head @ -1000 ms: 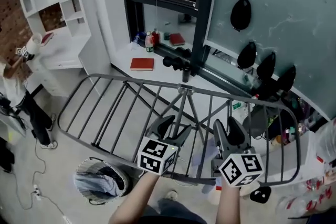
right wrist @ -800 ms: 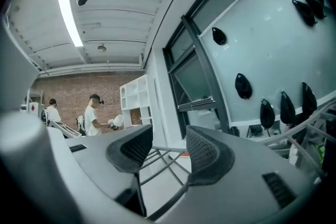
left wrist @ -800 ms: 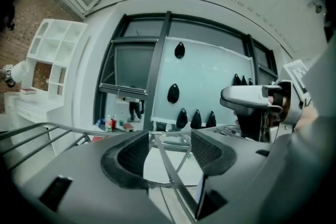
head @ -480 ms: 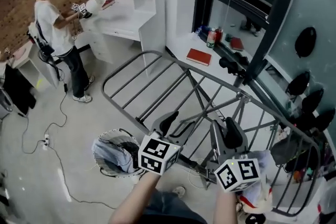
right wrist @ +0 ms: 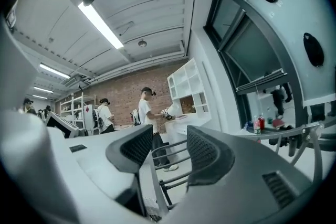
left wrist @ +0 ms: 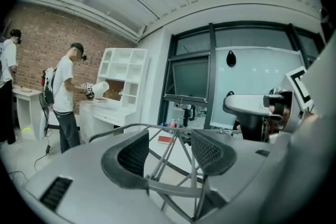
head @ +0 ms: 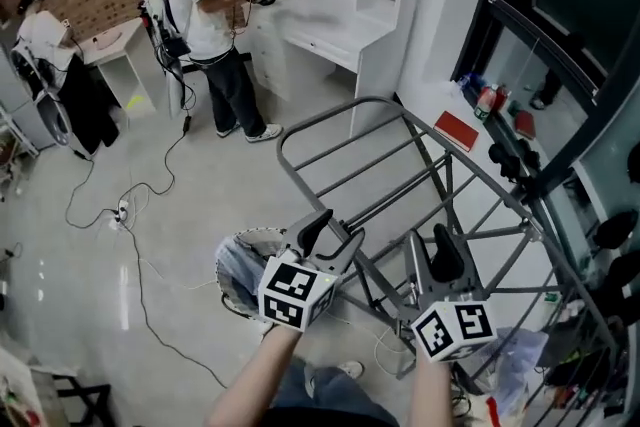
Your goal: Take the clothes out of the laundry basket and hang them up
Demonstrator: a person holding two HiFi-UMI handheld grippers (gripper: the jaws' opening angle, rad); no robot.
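Observation:
In the head view a round wire laundry basket (head: pixel 250 237) stands on the floor, holding blue and grey clothes (head: pixel 236 277). My left gripper (head: pixel 327 231) hovers just right of the basket, above its rim, open and holding nothing. My right gripper (head: pixel 441 249) is open over the near rail of the grey drying rack (head: pixel 400 160), which carries no clothes that I can see. In the left gripper view the left gripper (left wrist: pixel 170 152) frames the rack's bars (left wrist: pixel 113 131). The right gripper view has bare rack bars (right wrist: pixel 175 182) between the spread fingers of the right gripper (right wrist: pixel 169 157).
A person (head: pixel 205 5) stands at a white desk with shelves (head: pixel 340 5); another person (head: pixel 40 30) is at far left. Cables (head: pixel 130 215) trail over the floor. A red book (head: pixel 457 130) and bottles (head: pixel 487 100) sit on the window sill. Pale cloth (head: pixel 520 355) lies under the rack.
The head view has swung left, bringing the floor, the people and the basket further into view. Both grippers stay open in front of me, the left now nearer the basket.

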